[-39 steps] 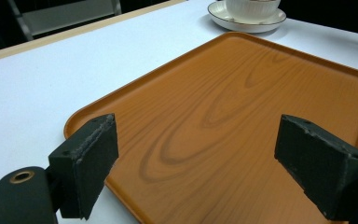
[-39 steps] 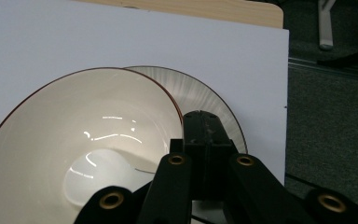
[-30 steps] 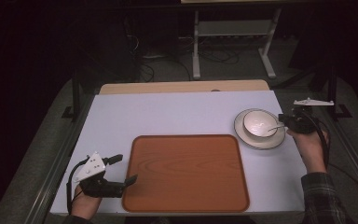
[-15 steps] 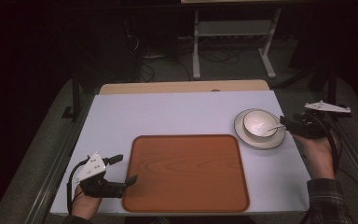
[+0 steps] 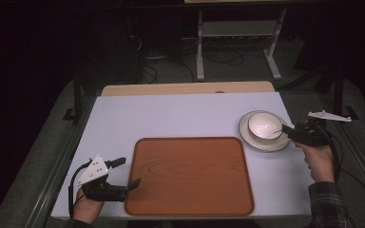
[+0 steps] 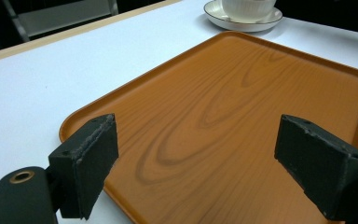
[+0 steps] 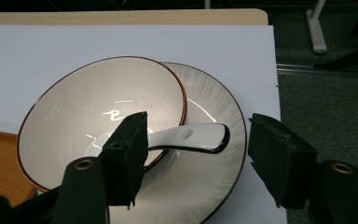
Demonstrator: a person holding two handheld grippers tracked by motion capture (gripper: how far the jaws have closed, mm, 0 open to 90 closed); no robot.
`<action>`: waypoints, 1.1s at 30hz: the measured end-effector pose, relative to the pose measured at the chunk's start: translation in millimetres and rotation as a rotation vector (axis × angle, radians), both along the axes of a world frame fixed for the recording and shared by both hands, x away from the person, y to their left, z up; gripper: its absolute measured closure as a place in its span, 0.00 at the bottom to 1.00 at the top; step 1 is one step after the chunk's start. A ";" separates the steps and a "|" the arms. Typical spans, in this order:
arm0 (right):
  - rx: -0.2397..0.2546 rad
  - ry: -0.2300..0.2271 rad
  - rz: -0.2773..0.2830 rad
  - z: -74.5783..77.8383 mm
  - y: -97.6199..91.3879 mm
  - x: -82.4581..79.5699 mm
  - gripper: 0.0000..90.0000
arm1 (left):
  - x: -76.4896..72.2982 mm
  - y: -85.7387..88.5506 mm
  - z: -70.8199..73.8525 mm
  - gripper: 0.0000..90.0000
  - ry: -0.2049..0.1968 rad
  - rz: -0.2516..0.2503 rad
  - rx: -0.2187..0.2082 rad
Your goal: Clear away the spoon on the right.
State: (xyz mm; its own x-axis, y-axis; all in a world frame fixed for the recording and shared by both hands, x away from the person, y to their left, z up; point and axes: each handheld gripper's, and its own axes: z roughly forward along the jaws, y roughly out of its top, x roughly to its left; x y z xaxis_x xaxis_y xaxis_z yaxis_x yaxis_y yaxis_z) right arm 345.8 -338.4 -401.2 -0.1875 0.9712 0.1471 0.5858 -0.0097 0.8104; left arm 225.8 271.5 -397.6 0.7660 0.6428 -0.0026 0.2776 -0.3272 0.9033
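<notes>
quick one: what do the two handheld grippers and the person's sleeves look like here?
Both are black two-jaw units. The left gripper has blocky, matte black pads with rough edges, a brass-coloured fitting in its arm, a grey three-cornered plate on top and a black cable looping beside the hand. The right gripper has the same plate, pads and brass fittings, with a cable running along the wrist. The right sleeve is dark plaid.

Glossy white glazed ceramic bowl (image 7: 102, 116), plate (image 7: 209, 158) and spoon (image 7: 191, 136); smooth wood-grain tray (image 5: 190, 175); matt white table (image 5: 171, 118).
</notes>
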 end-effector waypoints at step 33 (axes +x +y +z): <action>0.066 0.039 0.039 -16.9 8.4 17.9 0.51 | -0.8 -0.2 0.1 0.14 -0.002 -0.003 0.009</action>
State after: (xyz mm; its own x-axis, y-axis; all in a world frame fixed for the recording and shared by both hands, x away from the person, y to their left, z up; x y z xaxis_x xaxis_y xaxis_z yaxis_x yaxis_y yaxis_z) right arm 363.7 -330.0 -418.1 -0.2178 0.9512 0.2186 0.6179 -0.0390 0.7853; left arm 224.9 271.3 -397.5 0.7677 0.6407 0.0048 0.2745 -0.3357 0.9011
